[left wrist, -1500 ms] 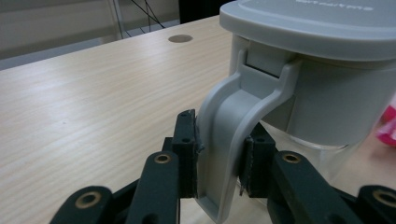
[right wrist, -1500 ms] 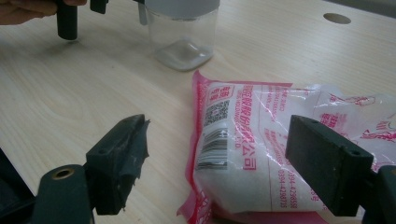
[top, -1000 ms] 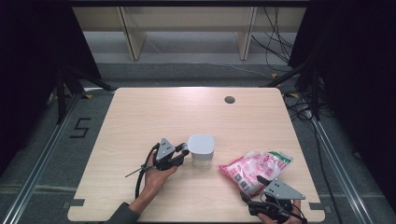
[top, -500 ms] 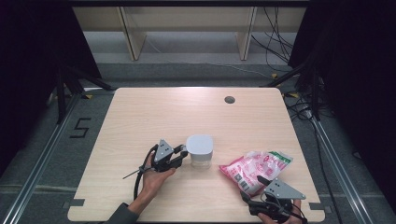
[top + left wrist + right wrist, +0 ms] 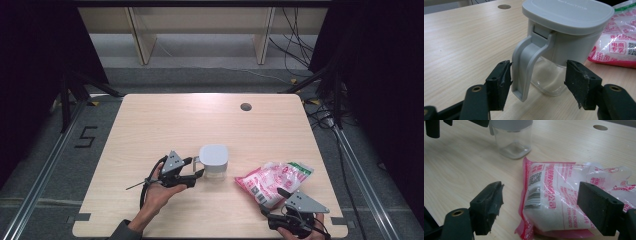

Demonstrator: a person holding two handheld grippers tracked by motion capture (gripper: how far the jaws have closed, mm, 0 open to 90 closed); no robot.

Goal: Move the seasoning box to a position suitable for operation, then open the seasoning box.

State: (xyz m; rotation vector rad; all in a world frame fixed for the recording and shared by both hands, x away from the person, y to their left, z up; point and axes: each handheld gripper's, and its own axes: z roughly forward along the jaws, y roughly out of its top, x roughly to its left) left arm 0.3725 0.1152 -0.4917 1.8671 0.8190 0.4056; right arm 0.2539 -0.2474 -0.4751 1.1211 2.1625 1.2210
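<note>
A clear jug (image 5: 214, 159) with a grey lid (image 5: 567, 12) stands upright near the table's middle front. Its grey handle (image 5: 526, 65) faces my left gripper (image 5: 196, 166). That gripper's jaws have just been opening and now stand wide, with the handle between them (image 5: 537, 85); one pad is close beside the handle and the other is well apart. A pink and white plastic bag (image 5: 272, 177) of white grains lies flat to the right. My right gripper (image 5: 271, 201) is open at the bag's near end (image 5: 564, 195), its pads off the bag.
The wooden table (image 5: 165, 120) has a round cable hole (image 5: 245, 106) at the back right. Its front edge runs just below both hands. Dark stands and cables sit on the floor around it.
The left gripper's jaws have spread apart around the jug's handle. The jug, the bag and the right gripper have stayed in place.
</note>
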